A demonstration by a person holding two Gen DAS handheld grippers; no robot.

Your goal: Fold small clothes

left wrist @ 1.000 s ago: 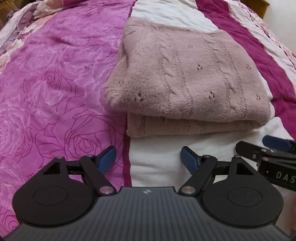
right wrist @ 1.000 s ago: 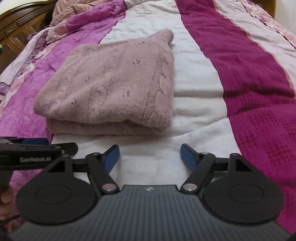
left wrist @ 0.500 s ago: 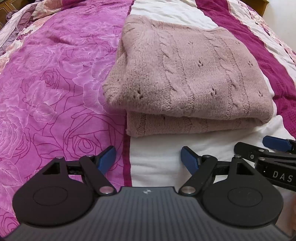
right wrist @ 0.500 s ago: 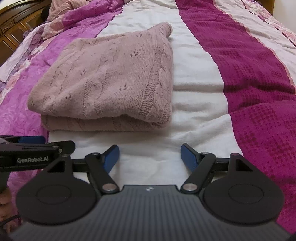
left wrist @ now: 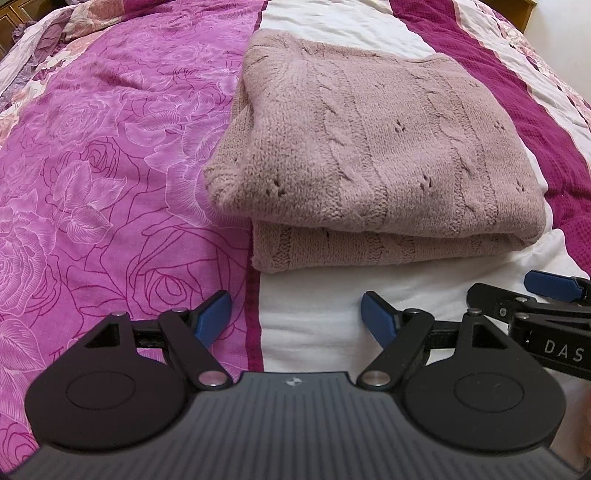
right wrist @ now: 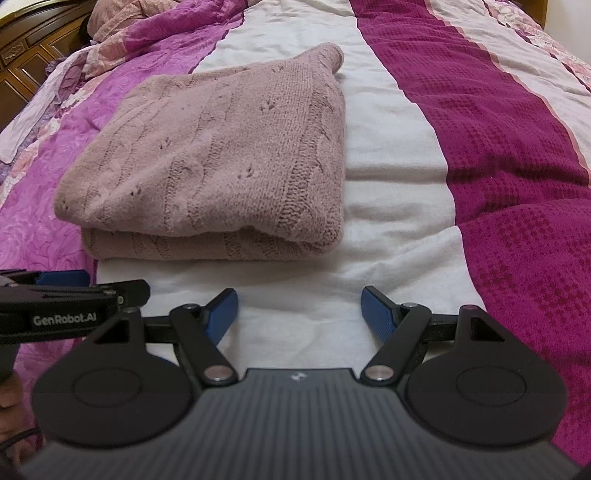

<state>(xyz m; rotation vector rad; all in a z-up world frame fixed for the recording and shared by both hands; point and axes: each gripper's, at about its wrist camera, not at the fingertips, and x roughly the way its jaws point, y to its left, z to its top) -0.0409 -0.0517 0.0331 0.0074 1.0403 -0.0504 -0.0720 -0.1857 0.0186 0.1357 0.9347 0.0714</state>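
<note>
A dusty-pink cable-knit sweater point(left wrist: 373, 155) lies folded in a thick rectangle on the bed, its folded edge facing me; it also shows in the right wrist view point(right wrist: 218, 162). My left gripper point(left wrist: 295, 319) is open and empty, just short of the sweater's near left corner. My right gripper point(right wrist: 299, 314) is open and empty, in front of the sweater's near right corner. Each gripper shows at the edge of the other's view: the right one point(left wrist: 535, 295) and the left one point(right wrist: 74, 291).
The bed cover has a pink rose-print panel point(left wrist: 92, 166), a white stripe point(right wrist: 388, 192) and a dark magenta waffle panel point(right wrist: 517, 184). A wooden headboard point(right wrist: 22, 70) stands at the far left. A crumpled pink cloth point(right wrist: 122, 18) lies near it.
Both grippers have moved a little closer to the sweater's near edge, so it looks larger. Both stay open. The sweater has not moved.
</note>
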